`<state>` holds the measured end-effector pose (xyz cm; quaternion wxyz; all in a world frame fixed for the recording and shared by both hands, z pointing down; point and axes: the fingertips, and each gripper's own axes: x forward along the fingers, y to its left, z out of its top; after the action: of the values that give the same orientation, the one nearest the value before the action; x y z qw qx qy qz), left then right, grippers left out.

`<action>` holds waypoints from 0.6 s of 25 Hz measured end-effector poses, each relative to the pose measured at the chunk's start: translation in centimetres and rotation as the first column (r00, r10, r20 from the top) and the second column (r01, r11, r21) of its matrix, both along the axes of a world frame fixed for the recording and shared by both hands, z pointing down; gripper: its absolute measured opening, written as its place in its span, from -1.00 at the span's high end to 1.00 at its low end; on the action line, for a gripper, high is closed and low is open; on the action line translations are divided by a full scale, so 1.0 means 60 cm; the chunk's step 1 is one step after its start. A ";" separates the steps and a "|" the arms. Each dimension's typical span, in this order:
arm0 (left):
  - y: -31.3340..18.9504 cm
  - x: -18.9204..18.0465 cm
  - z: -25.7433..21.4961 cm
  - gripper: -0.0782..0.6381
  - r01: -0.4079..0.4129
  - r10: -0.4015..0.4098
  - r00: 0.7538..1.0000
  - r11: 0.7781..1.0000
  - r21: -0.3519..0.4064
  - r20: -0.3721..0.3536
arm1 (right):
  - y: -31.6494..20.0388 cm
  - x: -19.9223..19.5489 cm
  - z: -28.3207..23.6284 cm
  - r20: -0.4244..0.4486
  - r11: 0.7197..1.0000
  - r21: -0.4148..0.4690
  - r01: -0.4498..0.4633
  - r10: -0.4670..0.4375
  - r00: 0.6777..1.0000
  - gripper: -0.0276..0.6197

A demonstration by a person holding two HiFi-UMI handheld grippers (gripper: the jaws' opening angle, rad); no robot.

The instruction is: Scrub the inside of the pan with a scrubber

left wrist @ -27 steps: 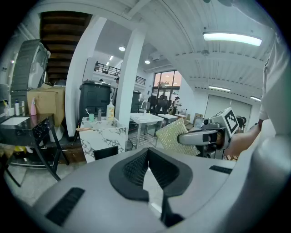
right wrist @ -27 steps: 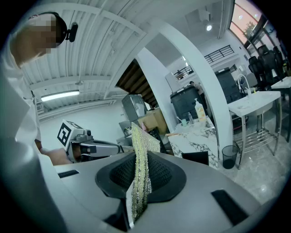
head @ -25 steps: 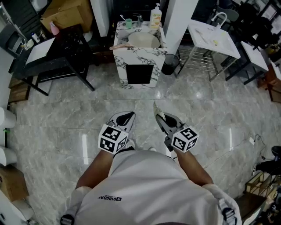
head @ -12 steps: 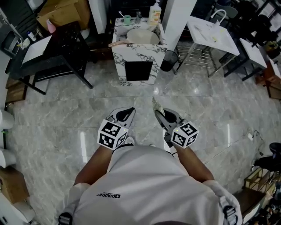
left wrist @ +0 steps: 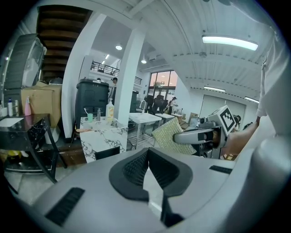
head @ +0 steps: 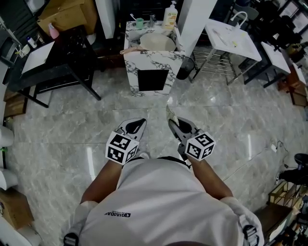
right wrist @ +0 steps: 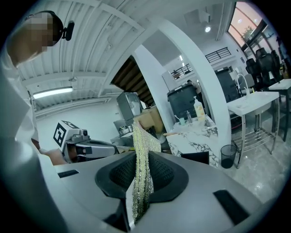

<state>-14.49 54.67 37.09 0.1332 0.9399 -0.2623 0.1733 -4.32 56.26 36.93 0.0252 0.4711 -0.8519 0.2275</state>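
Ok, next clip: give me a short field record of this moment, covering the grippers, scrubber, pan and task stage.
left gripper: shut, empty
right gripper: shut on scrubber
pan: on marble counter, across the floor from the person
contact with pan: none
task stage: scrubbing not yet begun

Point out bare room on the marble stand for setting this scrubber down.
Little: only the front strip of the marble stand before the pan. Behind it, the cup and soap bottle crowd the back. The white table to its right is mostly bare.
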 end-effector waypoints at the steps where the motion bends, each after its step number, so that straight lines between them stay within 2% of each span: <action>1: -0.006 -0.006 0.003 0.74 -0.003 0.003 1.000 1.000 0.000 0.000 | -0.003 -0.005 0.005 0.002 1.000 -0.004 -0.007 0.007 1.000 0.67; 8: -0.041 -0.039 0.019 0.74 -0.003 0.003 1.000 1.000 -0.018 -0.010 | -0.028 -0.036 0.024 0.010 0.999 -0.037 -0.017 0.017 1.000 0.67; 15: -0.093 -0.044 0.027 0.74 0.014 -0.014 1.000 1.000 -0.024 -0.016 | -0.086 -0.024 0.011 0.022 0.999 -0.025 -0.036 0.036 0.999 0.67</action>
<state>-17.10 49.10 38.69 0.1475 0.9378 -0.2658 0.1679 -5.73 51.09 37.56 0.0174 0.4834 -0.8407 0.2436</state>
